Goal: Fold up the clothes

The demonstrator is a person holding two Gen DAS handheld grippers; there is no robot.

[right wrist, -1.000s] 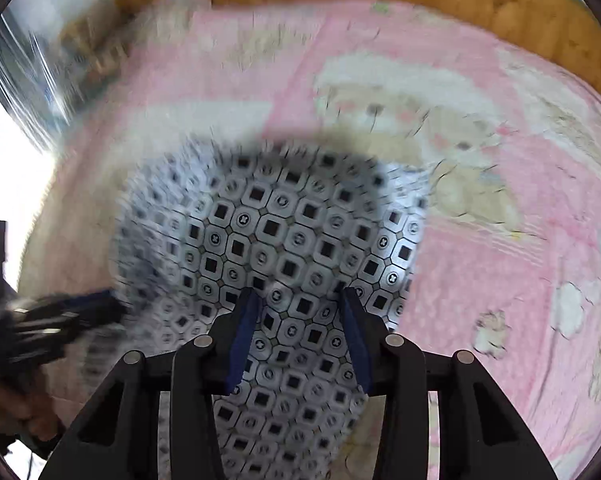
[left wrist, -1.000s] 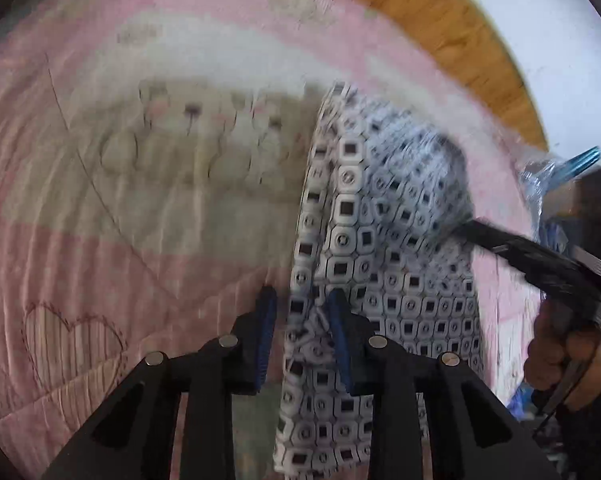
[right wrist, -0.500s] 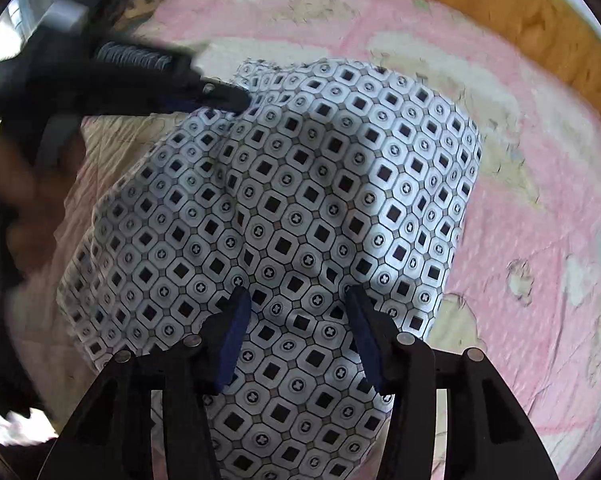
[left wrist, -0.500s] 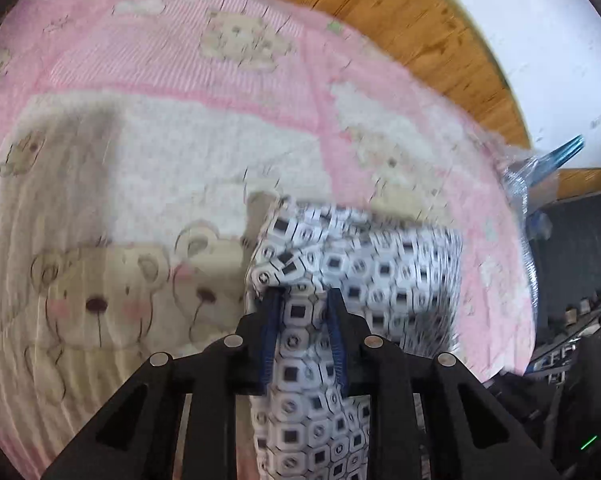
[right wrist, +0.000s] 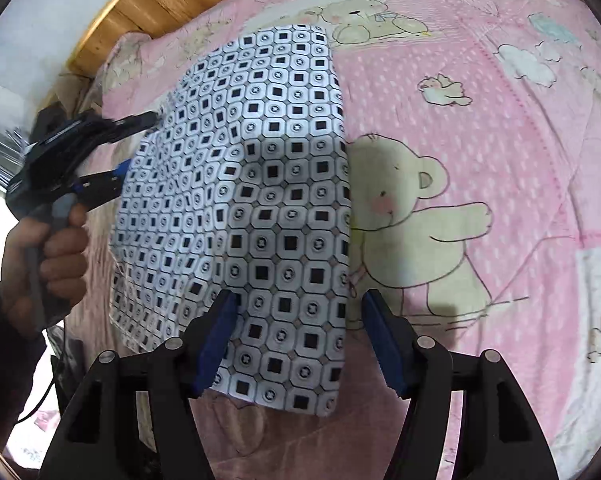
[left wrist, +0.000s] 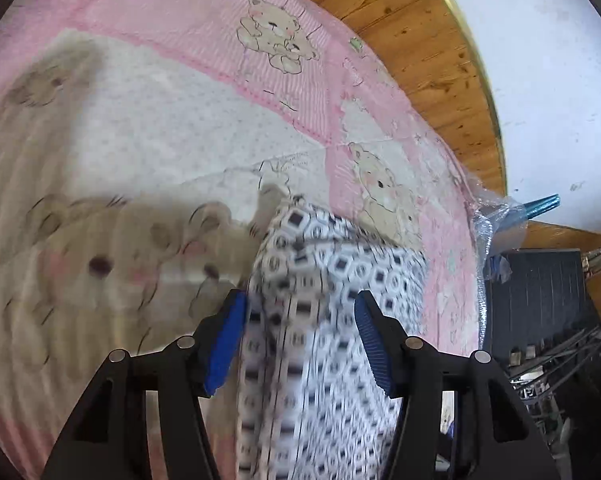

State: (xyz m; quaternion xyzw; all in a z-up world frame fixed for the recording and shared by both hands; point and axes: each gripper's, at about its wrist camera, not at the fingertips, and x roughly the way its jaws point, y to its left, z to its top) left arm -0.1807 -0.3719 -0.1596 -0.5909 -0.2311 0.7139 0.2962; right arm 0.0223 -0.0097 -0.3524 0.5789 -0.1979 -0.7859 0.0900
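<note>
Cloth printed with black squares and rings on white, a thin, limp garment, lies folded on the pink quilted bed cover with teddy bears, filling the centre-left of the right wrist view and the lower middle of the left wrist view. It looks light and soft, likely to sag and slide from any loose hold, so pinching a hemmed edge or corner through all layers seems wisest. The right gripper stands apart, straddling the near edge without clamping. The left gripper, jaws apart, has blurred fabric between them, unclamped. Wooden bed frame rims the upper frame.
</note>
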